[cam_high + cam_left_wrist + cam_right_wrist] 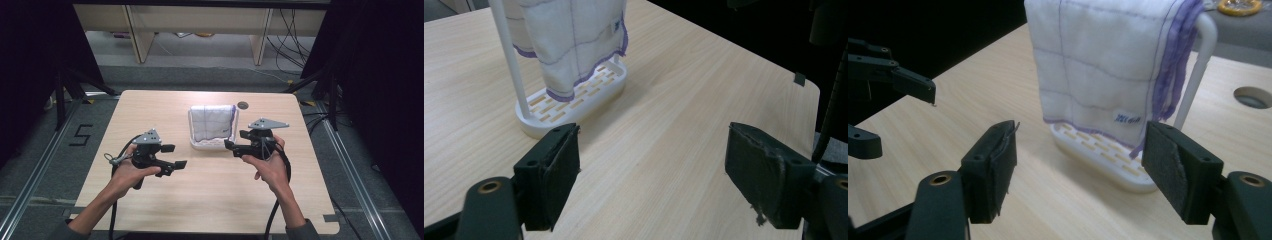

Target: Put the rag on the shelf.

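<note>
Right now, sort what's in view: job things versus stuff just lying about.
Job in hand:
- cloth draped over the white rack
- left gripper, jaws open
- right gripper, jaws open

Lying about:
- round hole in table
- floor cables

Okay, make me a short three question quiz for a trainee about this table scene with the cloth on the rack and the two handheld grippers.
1. True or false: the white cloth with purple edging hangs over the white plastic rack with a slotted base.
2. Which gripper is nearer the rack in the high view? A) left gripper B) right gripper
3. Fill in: both grippers' jaws stand ____, with nothing between them.

Key
1. True: it drapes over the rack's top rail, with its lower edge just above the base.
2. B: its jaws point at the rack's right end, while the left gripper sits farther off on the light wooden table.
3. open
</note>
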The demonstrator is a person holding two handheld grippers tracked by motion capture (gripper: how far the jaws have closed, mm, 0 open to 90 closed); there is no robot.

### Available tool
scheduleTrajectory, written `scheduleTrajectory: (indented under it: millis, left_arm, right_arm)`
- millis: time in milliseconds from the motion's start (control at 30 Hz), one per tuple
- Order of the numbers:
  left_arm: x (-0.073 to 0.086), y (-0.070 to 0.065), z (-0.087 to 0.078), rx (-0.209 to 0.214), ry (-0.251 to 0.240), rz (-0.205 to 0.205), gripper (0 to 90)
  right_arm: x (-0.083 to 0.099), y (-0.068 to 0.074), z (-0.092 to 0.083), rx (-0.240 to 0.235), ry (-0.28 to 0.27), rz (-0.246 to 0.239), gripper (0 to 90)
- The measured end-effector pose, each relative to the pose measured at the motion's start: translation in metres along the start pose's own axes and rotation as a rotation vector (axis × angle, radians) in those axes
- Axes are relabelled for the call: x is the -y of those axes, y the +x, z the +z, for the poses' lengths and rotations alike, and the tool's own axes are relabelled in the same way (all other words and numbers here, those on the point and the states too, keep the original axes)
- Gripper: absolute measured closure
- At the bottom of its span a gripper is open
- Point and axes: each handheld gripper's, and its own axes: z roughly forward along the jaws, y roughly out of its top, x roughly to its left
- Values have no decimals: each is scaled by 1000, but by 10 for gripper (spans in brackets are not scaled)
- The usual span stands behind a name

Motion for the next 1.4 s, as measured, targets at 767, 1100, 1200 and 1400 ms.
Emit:
scheduleTrajectory:
  millis: [767,1100,1200,1400]
  left_arm:
    - [48,-14,-9,33,40,19,210]
    - [72,-15,-10,11,64,29,211]
    - [81,-18,-9,9,87,41,214]
    - [90,-26,-6,17,117,76,215]
  right_arm:
    - [47,22,-7,-23,46,-47,269]
    - [69,31,-2,-77,73,-79,236]
    - [77,35,-1,-91,70,-72,241]
    - [90,39,-2,-74,93,-74,239]
